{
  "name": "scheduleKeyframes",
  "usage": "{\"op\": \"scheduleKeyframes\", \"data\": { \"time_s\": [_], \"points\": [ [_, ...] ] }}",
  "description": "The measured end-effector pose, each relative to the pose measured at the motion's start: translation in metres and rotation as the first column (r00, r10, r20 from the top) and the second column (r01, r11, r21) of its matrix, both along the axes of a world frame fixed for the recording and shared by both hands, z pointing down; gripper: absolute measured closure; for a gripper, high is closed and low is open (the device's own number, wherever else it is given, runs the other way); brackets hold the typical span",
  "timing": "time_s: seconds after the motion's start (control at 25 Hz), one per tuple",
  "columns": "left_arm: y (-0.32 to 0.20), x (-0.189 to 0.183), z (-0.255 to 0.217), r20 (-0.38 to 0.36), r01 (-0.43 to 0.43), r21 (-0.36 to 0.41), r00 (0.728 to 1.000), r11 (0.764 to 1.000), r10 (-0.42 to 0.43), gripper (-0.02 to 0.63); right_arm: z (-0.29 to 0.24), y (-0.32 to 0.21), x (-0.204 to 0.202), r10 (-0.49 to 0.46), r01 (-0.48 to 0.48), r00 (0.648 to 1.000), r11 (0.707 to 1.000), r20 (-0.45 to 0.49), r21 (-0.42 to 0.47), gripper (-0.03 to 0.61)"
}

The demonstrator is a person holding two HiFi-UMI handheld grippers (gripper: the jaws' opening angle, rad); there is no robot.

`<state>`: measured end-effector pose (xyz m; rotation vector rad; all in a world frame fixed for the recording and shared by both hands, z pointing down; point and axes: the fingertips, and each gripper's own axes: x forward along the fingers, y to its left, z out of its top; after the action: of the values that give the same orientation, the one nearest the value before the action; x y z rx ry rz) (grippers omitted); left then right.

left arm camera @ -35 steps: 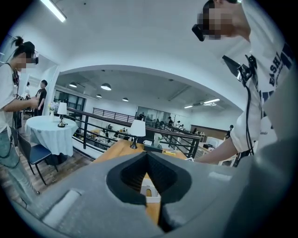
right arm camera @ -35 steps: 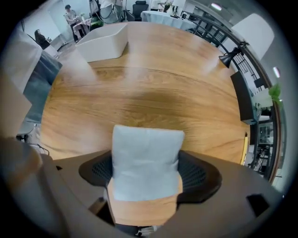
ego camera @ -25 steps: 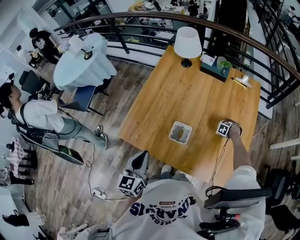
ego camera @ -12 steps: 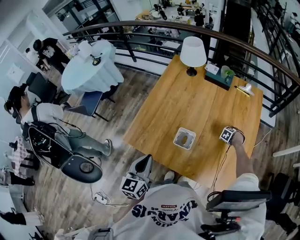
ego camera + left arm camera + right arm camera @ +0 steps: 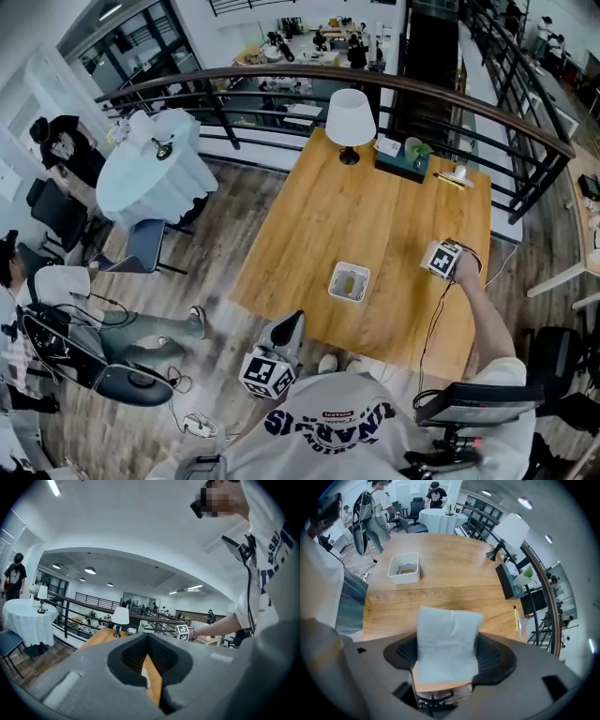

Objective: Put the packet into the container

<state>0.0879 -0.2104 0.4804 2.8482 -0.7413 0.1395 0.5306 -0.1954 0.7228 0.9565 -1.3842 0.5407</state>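
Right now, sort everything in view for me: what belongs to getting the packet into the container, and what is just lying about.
Belongs to the job:
- packet, between the jaws of the right gripper, which have just closed on it
- container, on the table

Lying about:
- lamp
- dark tray with a plant
- left gripper, shut and empty, off the table

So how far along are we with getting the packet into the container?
Done: the packet is picked up. The right claw has just been closing its jaws on it and holds it clear above the table. In hand: carrying it. Left: bring it over the white container, which sits off to one side with something yellowish already inside, and drop it in.
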Motion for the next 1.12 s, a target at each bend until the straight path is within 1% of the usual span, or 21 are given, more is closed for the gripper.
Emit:
{"op": "scheduleKeyframes", "data": {
  "time_s": [0.16,0.32,0.44,0.56,0.68,0.84,1.12],
  "points": [
    [0.007,0.000,-0.004,-0.020,-0.056,0.010,0.998,0.998,0.056,0.615,-0.060,0.012,-0.020,0.025,-0.025,1.000,0.998,0.007,0.049,0.232],
    [0.005,0.001,0.000,-0.038,-0.105,0.021,0.994,0.994,0.105,0.615,-0.125,0.031,-0.039,0.025,-0.023,1.000,0.994,-0.018,0.107,0.232],
    [-0.004,-0.005,0.005,-0.041,-0.120,0.028,0.992,0.992,0.121,0.615,-0.169,0.043,-0.067,0.007,-0.003,1.000,0.991,-0.027,0.132,0.232],
    [-0.017,-0.008,0.009,-0.040,-0.135,0.035,0.990,0.990,0.136,0.615,-0.200,0.051,-0.094,-0.005,0.009,1.000,0.989,-0.029,0.147,0.232],
    [-0.024,-0.005,0.007,-0.049,-0.147,0.048,0.988,0.988,0.150,0.615,-0.212,0.052,-0.105,-0.006,0.011,0.999,0.986,-0.035,0.165,0.232],
    [-0.028,-0.003,0.002,-0.062,-0.155,0.059,0.985,0.986,0.158,0.615,-0.211,0.055,-0.110,0.009,-0.004,1.000,0.988,-0.030,0.157,0.232],
    [-0.028,-0.012,0.010,-0.051,-0.151,0.035,0.987,0.988,0.152,0.615,-0.202,0.044,-0.125,-0.012,0.015,1.000,0.990,-0.020,0.139,0.232]
  ]
}}
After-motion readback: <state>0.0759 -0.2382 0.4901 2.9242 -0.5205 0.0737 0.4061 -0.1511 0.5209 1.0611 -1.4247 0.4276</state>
